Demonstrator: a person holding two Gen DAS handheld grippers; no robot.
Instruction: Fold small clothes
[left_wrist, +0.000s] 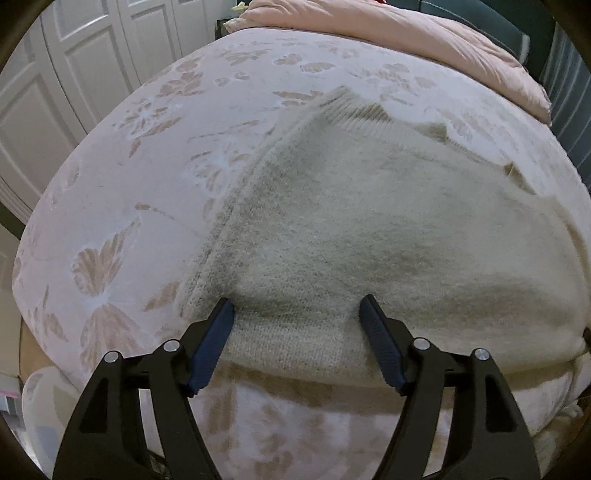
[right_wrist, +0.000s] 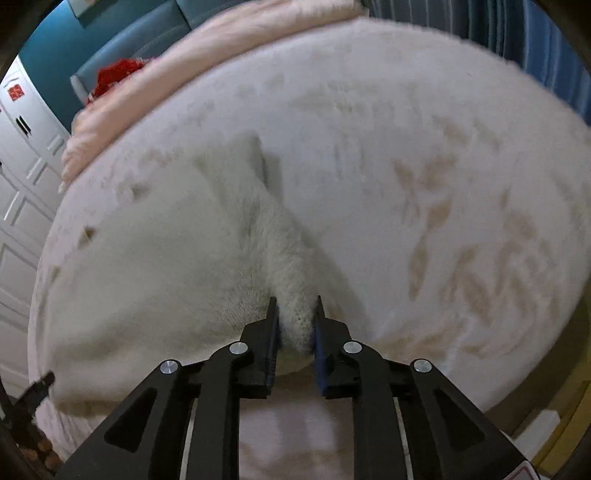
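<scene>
A cream knitted sweater (left_wrist: 369, 229) lies on the bed, folded along its near edge. My left gripper (left_wrist: 297, 308) is open, its blue-padded fingers (left_wrist: 214, 339) astride the sweater's near folded edge at its left corner. In the right wrist view the same sweater (right_wrist: 147, 266) spreads to the left. My right gripper (right_wrist: 295, 308) is shut on a bunched edge of the sweater (right_wrist: 295, 295), which rises in a ridge between the jaws.
The bed (left_wrist: 129, 206) has a pale pink cover with a leaf pattern. A pink duvet (left_wrist: 406, 40) is piled at the far side. White wardrobe doors (left_wrist: 55, 92) stand to the left. A red item (right_wrist: 114, 74) lies beyond the duvet.
</scene>
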